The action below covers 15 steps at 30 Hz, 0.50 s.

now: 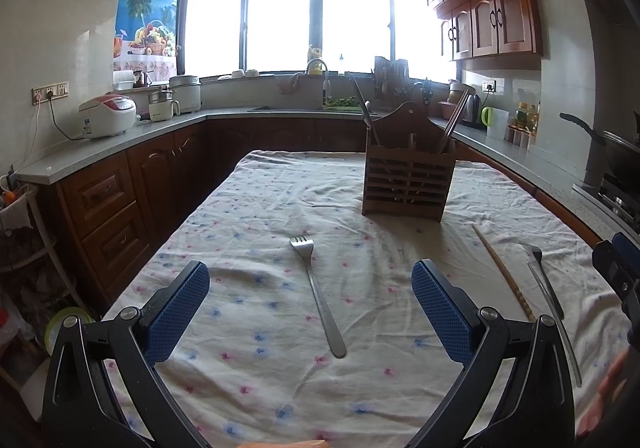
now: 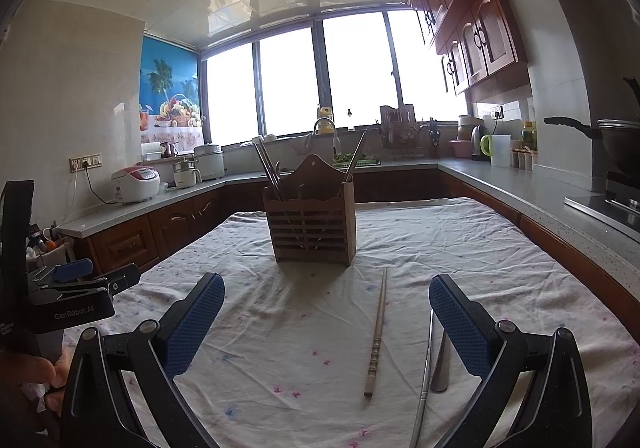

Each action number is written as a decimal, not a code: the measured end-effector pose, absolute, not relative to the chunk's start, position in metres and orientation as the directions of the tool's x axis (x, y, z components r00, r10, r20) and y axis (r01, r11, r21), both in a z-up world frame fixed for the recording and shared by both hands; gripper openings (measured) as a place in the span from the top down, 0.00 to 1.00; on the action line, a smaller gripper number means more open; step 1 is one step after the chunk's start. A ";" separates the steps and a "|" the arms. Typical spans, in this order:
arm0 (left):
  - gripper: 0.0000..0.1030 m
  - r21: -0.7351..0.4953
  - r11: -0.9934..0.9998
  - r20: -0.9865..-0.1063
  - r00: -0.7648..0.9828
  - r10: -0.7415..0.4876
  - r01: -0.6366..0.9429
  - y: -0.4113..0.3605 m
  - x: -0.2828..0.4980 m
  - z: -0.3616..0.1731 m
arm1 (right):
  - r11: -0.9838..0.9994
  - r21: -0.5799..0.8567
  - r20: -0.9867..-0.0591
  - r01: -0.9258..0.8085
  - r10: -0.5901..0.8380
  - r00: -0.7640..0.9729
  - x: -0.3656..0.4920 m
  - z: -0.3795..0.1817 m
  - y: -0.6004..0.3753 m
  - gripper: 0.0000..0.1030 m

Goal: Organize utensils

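Observation:
A wooden utensil holder (image 1: pixel 407 178) (image 2: pixel 312 222) stands on the floral tablecloth (image 1: pixel 248 208) with several chopsticks upright in it. A steel fork (image 1: pixel 318 298) lies on the cloth between the fingers of my open, empty left gripper (image 1: pixel 310 310). A wooden chopstick (image 1: pixel 504 272) (image 2: pixel 376 332), a metal chopstick (image 1: pixel 554 314) (image 2: pixel 427 360) and a second steel utensil (image 1: pixel 544 280) (image 2: pixel 440 368) lie to the right. My right gripper (image 2: pixel 326 324) is open and empty above the cloth, with the wooden chopstick between its fingers. The second steel utensil is partly hidden behind the right finger.
Grey counters with wooden cabinets run around the table. A rice cooker (image 1: pixel 108 114) sits on the left counter, a wok (image 2: pixel 616 140) on the stove at right. The left gripper body (image 2: pixel 60 300) shows at the left edge of the right wrist view.

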<state>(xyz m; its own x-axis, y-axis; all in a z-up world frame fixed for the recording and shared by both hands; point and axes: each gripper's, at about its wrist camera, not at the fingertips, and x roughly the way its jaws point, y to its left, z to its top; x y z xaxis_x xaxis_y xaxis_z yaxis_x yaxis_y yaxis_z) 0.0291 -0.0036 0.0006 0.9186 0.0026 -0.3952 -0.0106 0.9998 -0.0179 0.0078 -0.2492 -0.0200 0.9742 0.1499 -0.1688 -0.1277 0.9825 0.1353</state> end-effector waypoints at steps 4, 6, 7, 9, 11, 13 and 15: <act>0.00 -0.020 1.000 -0.398 0.917 -0.002 -0.007 -0.004 0.029 0.001 | 0.982 0.137 -0.166 -0.130 0.152 0.974 0.008 -0.019 -0.249 0.00; 0.00 -0.016 1.000 -0.392 0.920 0.002 -0.009 -0.004 0.029 0.002 | 0.982 0.138 -0.163 -0.132 0.154 0.974 0.008 -0.018 -0.249 0.00; 0.00 -0.014 1.000 -0.390 0.921 0.002 -0.008 -0.005 0.029 0.002 | 0.981 0.138 -0.163 -0.133 0.155 0.974 0.008 -0.018 -0.249 0.00; 0.00 -0.012 1.000 -0.387 0.922 0.003 -0.008 -0.004 0.028 0.002 | 0.981 0.139 -0.163 -0.134 0.156 0.974 0.008 -0.017 -0.249 0.00; 0.00 -0.009 1.000 -0.385 0.923 0.002 -0.006 -0.005 0.028 0.003 | 0.981 0.140 -0.162 -0.135 0.158 0.974 0.008 -0.017 -0.249 0.00; 0.00 -0.007 1.000 -0.384 0.923 0.002 -0.005 -0.006 0.028 0.003 | 0.981 0.140 -0.162 -0.137 0.159 0.974 0.008 -0.016 -0.250 0.00; 0.00 -0.006 1.000 -0.384 0.923 0.001 -0.003 -0.006 0.028 0.004 | 0.981 0.141 -0.162 -0.137 0.159 0.974 0.008 -0.016 -0.250 0.00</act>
